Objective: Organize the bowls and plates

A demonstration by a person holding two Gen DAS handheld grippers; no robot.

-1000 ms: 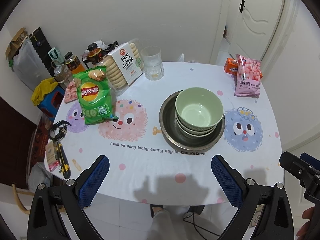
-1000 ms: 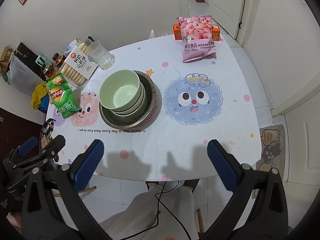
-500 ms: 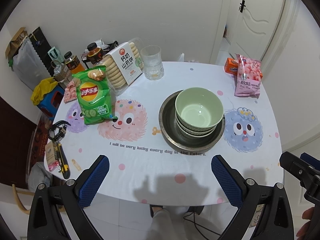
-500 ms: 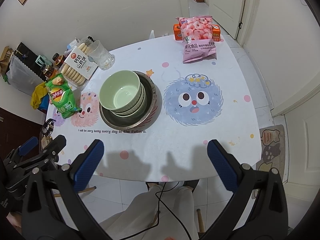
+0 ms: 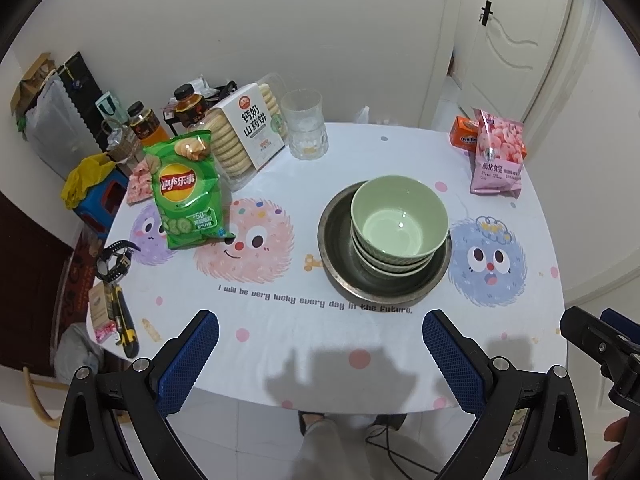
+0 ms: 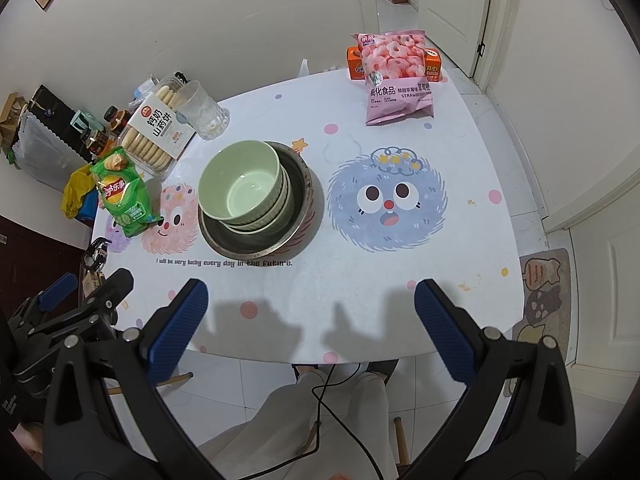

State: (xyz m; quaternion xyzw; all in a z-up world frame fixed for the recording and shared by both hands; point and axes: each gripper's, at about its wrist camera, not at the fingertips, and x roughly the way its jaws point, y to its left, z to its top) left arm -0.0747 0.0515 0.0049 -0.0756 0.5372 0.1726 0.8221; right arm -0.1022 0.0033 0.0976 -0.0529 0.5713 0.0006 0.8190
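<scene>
Green ceramic bowls (image 5: pixel 399 222), three nested, are sitting inside a round grey metal basin (image 5: pixel 340 240) at the middle of the white cartoon-printed table (image 5: pixel 280 320). Nothing is shifting compared with a second ago: both grippers are hovering in the same spots above the near edge, so the organizing looks either finished or paused. The left gripper (image 5: pixel 319 360) and right gripper (image 6: pixel 310 330) are both standing wide apart, holding nothing. A green crisp bag (image 5: pixel 186 188), a biscuit box (image 5: pixel 250 132) and a clear glass tumbler (image 5: pixel 304 124) are crowding the far left, well apart from the stack, while a pink snack packet (image 6: pixel 398 76) is lying at the far right.
</scene>
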